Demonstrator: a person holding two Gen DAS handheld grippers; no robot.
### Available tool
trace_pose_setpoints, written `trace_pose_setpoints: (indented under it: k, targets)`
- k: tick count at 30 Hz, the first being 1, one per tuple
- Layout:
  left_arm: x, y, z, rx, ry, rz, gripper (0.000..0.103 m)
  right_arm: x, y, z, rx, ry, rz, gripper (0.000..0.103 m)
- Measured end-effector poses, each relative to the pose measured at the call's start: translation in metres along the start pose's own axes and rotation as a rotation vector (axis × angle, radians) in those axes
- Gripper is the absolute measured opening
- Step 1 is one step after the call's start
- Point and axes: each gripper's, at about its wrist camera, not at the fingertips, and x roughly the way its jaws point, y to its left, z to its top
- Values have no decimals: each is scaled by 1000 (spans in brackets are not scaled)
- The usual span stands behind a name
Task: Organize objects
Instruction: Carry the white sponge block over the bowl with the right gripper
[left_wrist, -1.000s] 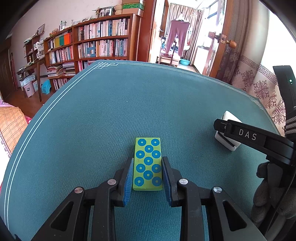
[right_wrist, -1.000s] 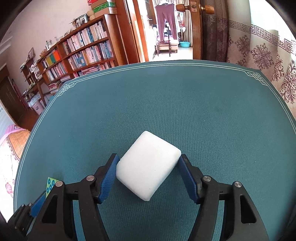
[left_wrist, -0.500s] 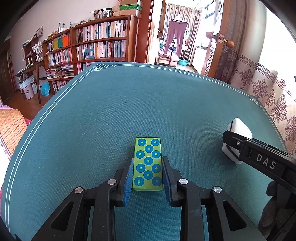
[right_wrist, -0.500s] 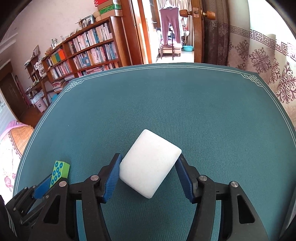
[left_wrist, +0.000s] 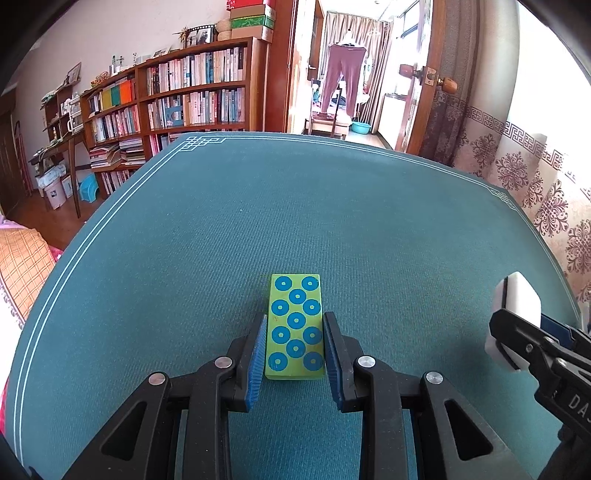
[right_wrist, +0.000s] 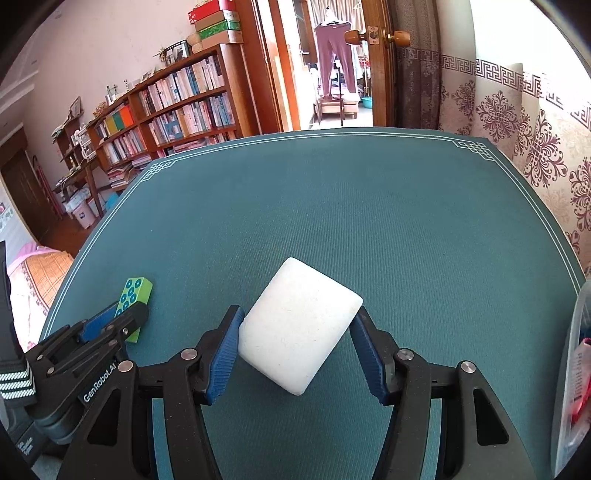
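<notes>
Green with blue ringed dots, the block (left_wrist: 296, 326) lies flat on the teal tablecloth (left_wrist: 258, 221) between the blue pads of the left gripper (left_wrist: 295, 354), whose jaws stand close along its long sides; whether they touch cannot be told. Off to its right, the white block (right_wrist: 300, 325) sits skewed between the wider-set fingers of the right gripper (right_wrist: 295, 350), its corners against both pads. Behind the table stands a bookshelf (left_wrist: 177, 107) full of books.

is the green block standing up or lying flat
Lying flat: the green block rests on its broad side on the table, dotted face up, between the left gripper's fingers.
</notes>
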Motion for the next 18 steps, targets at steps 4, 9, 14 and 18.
trace_pose_setpoints:
  k: [4,9,14,18]
  targets:
    - [-4,-7,-2,16,-3,-15,31,-15,-5,-13,-1,-6,-1,60]
    - [-12,-20,-7,59,-19,-38,31,-32,-14,-24,18,-14,1,60]
    - [-20,-33,-12,101,-27,-69,31,-53,-24,-36,41,-32,2,60]
    - [-26,-45,-19,140,-33,-93,31,-68,-33,-45,56,-47,-3,60]
